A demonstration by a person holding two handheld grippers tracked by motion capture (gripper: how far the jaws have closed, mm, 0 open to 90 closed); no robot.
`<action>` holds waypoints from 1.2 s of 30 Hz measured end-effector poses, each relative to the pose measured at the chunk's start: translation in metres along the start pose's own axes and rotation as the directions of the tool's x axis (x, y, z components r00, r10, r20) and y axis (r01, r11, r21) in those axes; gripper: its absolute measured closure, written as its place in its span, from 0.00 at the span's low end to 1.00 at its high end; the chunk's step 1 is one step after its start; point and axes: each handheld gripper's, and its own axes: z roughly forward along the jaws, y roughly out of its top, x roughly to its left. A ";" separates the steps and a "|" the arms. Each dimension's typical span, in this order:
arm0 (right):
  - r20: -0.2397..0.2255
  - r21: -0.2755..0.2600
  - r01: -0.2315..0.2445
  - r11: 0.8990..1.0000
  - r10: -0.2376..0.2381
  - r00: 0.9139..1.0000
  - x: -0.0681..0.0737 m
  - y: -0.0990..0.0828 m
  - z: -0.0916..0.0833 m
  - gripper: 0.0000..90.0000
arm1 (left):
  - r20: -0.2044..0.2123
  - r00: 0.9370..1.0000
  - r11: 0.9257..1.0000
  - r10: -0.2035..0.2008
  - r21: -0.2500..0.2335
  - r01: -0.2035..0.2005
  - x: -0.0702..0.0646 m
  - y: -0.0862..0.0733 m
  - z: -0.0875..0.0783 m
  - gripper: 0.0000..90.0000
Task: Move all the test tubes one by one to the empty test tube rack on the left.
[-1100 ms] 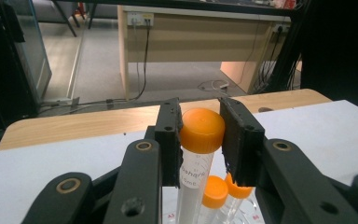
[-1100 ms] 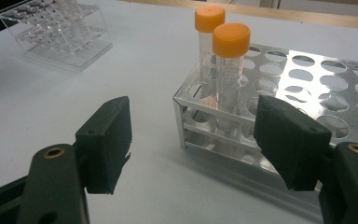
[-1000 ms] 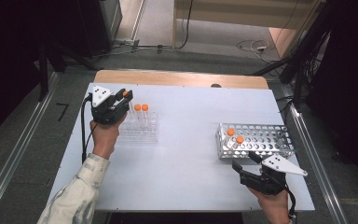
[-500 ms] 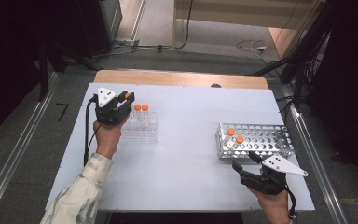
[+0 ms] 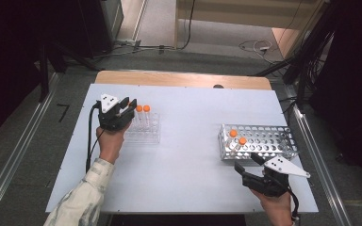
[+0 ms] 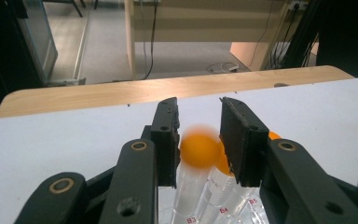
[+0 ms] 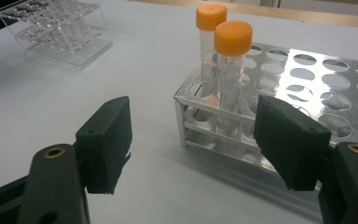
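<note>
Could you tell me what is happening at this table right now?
A person holds a gripper in each hand. The left gripper is closed around an orange-capped tube standing in the clear plastic rack, beside two more tubes. The right gripper waits open in front of the metal rack, where two capped tubes stand.

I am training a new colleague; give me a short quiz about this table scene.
1. How many orange-capped tubes stand in the metal rack?
2. True or false: the left tongs grip an orange cap.
3. Which tongs are open: A the left tongs, B the right tongs?
Key: 1 two; 2 true; 3 B.
</note>
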 end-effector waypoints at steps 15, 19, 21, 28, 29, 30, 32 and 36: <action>0.002 0.002 -0.002 1.000 0.002 1.000 0.000 0.000 0.001 0.29 | 0.014 0.999 0.999 -0.037 -0.015 0.037 0.001 0.003 -0.010 0.58; 0.004 0.001 -0.004 1.000 0.004 1.000 -0.001 0.000 0.001 0.29 | 0.027 0.999 0.999 -0.044 -0.011 0.044 0.000 0.003 -0.016 0.49; 0.006 0.000 -0.005 1.000 0.005 1.000 -0.001 0.000 0.001 0.29 | 0.044 0.998 0.999 -0.052 -0.007 0.052 -0.001 0.002 -0.020 0.45; 0.013 -0.001 -0.007 1.000 0.007 1.000 -0.002 -0.001 0.001 0.29 | 0.059 0.998 0.999 -0.032 -0.001 0.032 -0.011 -0.009 -0.034 0.31; 0.013 -0.001 -0.010 1.000 0.010 1.000 -0.002 -0.001 0.001 0.29 | 0.061 0.998 1.000 -0.030 0.001 0.030 -0.012 -0.012 -0.036 0.29; 0.014 0.000 -0.011 1.000 0.011 1.000 -0.002 -0.001 0.001 0.29 | 0.062 0.998 1.000 -0.026 0.002 0.026 -0.013 -0.014 -0.038 0.28; 0.016 0.000 -0.011 1.000 0.011 1.000 -0.003 -0.001 0.002 0.29 | 0.069 0.997 1.000 -0.024 0.012 0.024 -0.015 -0.017 -0.041 0.26; 0.022 0.002 -0.014 1.000 0.014 1.000 -0.004 -0.002 0.002 0.30 | 0.079 0.997 1.000 -0.018 0.020 0.016 -0.016 -0.025 -0.046 0.24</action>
